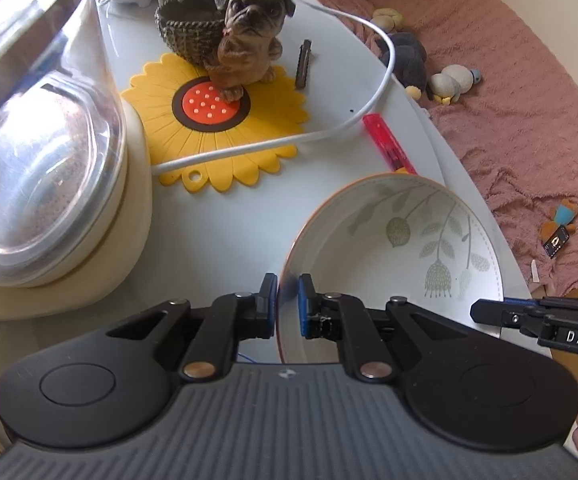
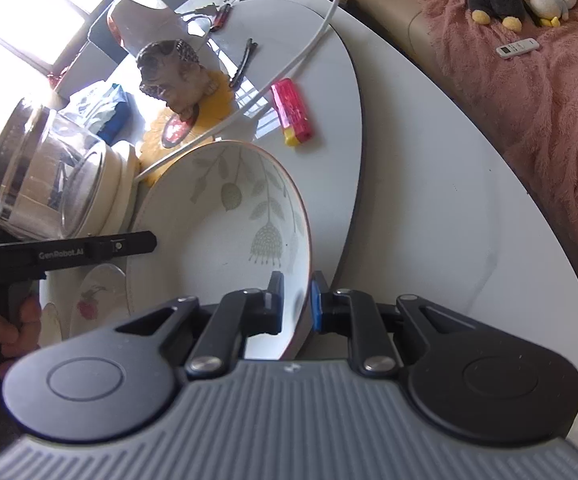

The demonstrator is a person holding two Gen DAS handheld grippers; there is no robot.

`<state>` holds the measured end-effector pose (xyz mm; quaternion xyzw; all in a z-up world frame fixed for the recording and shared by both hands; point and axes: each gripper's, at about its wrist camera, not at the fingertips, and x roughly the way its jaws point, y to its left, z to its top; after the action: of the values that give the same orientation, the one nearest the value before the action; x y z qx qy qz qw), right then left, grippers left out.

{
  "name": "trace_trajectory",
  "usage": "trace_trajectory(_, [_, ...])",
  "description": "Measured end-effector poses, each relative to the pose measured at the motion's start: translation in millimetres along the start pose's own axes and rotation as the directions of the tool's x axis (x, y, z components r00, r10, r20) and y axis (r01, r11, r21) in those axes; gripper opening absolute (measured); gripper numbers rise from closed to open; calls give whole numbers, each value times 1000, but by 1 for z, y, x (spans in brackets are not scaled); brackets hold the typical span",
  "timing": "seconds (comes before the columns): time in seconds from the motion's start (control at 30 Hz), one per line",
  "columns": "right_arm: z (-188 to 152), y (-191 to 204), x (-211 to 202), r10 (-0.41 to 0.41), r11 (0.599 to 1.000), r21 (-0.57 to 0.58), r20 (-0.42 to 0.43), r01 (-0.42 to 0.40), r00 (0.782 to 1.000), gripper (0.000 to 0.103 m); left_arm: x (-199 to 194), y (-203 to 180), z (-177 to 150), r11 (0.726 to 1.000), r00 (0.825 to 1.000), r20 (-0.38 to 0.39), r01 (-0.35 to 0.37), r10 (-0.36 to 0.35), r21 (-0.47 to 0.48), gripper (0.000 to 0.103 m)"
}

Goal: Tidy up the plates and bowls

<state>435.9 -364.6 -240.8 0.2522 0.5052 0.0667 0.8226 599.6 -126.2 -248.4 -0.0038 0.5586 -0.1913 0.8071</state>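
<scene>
A white bowl point(image 1: 409, 264) with a grey-green leaf pattern and an orange rim sits tilted on the white table, held from both sides. My left gripper point(image 1: 287, 300) is shut on its near left rim. From the right edge of the left wrist view, one of the right gripper's fingers point(image 1: 493, 314) reaches the opposite rim. In the right wrist view the same bowl point(image 2: 217, 248) has my right gripper point(image 2: 297, 300) shut on its right rim. Below the bowl's left side lies a small plate point(image 2: 97, 300) with a red flower.
A cream appliance with a glass lid point(image 1: 49, 180) stands close on the left. Behind the bowl are a sunflower mat point(image 1: 217, 120), a pug figurine point(image 1: 249, 40), a white cable point(image 1: 369, 112) and a red lighter point(image 1: 389, 144). The table edge point(image 2: 529, 200) borders a pink-blanketed sofa with plush toys.
</scene>
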Motion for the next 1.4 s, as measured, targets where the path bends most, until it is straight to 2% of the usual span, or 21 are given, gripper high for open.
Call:
trace_trajectory(0.33, [7, 18, -25, 28, 998, -54, 31, -27, 999, 17, -31, 6, -6, 999, 999, 29, 17, -16, -34, 12])
trace_trajectory(0.67, [-3, 38, -36, 42, 993, -112, 23, -40, 999, 17, -66, 19, -24, 995, 998, 64, 30, -25, -90, 12])
trace_trajectory(1.03, [-17, 75, -35, 98, 975, -198, -25, -101, 995, 17, -103, 50, -65, 982, 997, 79, 2, 13, -188, 12])
trace_trajectory(1.4, [-27, 114, -14, 148, 942, -289, -101, -171, 984, 17, -124, 85, -115, 948, 996, 61, -44, 67, -316, 12])
